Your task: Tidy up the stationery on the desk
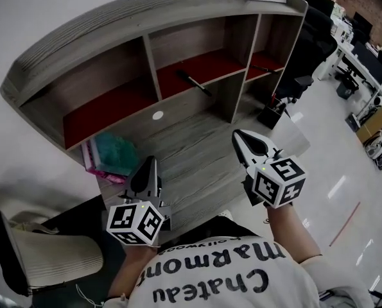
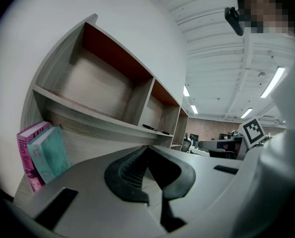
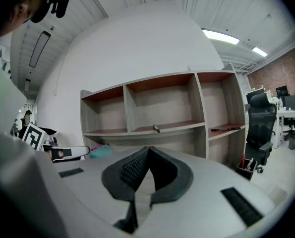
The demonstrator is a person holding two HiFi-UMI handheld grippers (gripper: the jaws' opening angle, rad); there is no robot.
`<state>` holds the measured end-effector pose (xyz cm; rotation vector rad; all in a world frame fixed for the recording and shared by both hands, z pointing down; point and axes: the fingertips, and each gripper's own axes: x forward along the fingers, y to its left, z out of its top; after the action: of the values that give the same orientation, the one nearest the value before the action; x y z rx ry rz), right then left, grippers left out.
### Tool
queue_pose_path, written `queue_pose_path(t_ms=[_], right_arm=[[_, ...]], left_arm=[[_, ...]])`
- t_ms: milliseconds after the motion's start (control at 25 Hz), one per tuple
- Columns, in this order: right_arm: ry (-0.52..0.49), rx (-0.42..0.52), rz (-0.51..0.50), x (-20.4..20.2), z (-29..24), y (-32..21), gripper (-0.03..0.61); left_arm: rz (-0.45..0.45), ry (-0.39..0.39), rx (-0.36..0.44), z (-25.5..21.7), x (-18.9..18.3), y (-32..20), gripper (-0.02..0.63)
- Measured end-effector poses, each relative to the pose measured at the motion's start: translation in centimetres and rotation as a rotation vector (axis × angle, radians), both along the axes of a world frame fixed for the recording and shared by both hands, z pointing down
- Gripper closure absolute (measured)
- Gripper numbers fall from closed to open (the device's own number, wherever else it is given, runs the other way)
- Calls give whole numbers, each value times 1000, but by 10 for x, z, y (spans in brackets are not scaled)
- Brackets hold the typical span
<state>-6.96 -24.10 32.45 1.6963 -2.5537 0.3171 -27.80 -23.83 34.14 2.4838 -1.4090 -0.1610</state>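
Wooden desk (image 1: 197,153) lies below us; we hold our left claw (image 1: 149,162) and right claw (image 1: 239,135) clenched, both empty, above it.

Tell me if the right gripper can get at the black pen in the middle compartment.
Probably yes. The black pen lies alone in the open-fronted compartment, and nothing stands between it and the right gripper, whose jaws are shut and empty; they'd need opening first.
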Motion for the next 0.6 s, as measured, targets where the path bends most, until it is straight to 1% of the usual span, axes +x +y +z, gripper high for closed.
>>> queue_pose_path(t_ms=[240, 440, 480, 560, 600], right_arm=[[-14, 36, -59, 0, -14, -38, 569], [-2, 34, -119, -5, -12, -71, 567], [1, 36, -131, -6, -12, -77, 561], [5, 41, -156, -9, -13, -88, 528], [9, 43, -167, -10, -13, -92, 526]], left_arm=[[-91, 0, -4, -2, -12, -17, 598], [-165, 5, -24, 1, -16, -30, 598], [-175, 6, -25, 0, -16, -32, 598], [-195, 1, -27, -1, -15, -35, 598], [-206, -3, -30, 0, -16, -35, 598]])
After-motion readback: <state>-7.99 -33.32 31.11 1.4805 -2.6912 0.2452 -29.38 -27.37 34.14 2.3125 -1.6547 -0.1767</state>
